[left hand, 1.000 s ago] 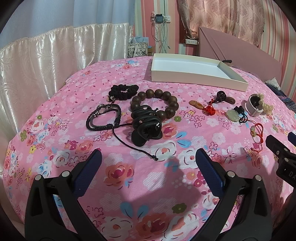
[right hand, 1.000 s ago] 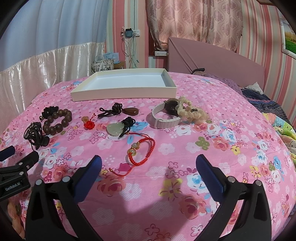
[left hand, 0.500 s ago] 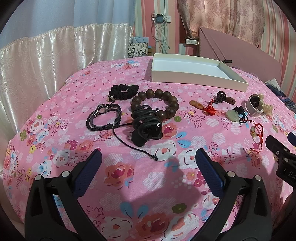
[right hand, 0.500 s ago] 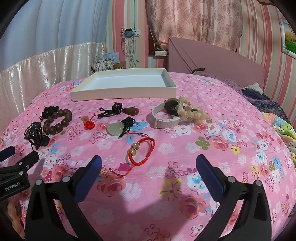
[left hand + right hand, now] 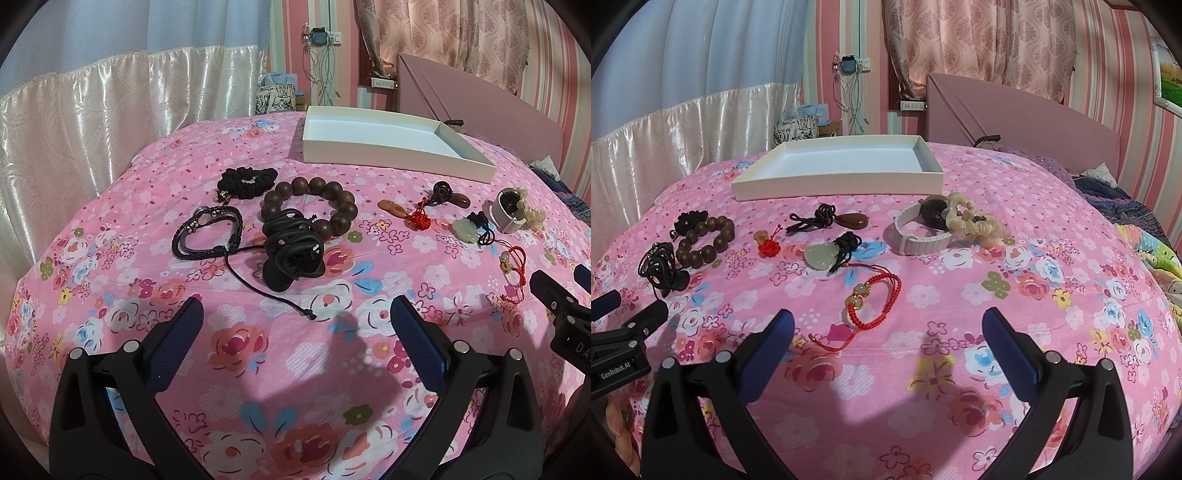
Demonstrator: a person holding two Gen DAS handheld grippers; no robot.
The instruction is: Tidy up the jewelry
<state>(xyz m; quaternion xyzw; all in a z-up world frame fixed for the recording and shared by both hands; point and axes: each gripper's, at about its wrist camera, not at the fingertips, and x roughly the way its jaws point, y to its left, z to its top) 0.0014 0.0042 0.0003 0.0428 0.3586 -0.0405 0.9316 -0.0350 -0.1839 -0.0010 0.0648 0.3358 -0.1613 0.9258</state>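
Two claws: left claw (image 5: 295, 321) and right claw (image 5: 886, 325), both spread wide, holding nothing, above the bed (image 5: 1015, 295).
Tray: white box tray (image 5: 834, 184), at the far side of the bed.
Left group: wooden bead bracelet (image 5: 340, 201), black scrunchie (image 5: 247, 181), braided leather bracelet (image 5: 207, 236), black cord bundle (image 5: 291, 251) touching the beads.
Middle group: jade pendant (image 5: 820, 254), red string bracelet (image 5: 875, 299), brown pendant (image 5: 853, 220).
Right group: white-strap watch (image 5: 919, 236) touching cream scrunchie (image 5: 975, 221).

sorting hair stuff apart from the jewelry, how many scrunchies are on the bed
2. A black scrunchie lies at the far left, touching the wooden bead bracelet; a cream scrunchie lies at the right against the white-strapped watch.
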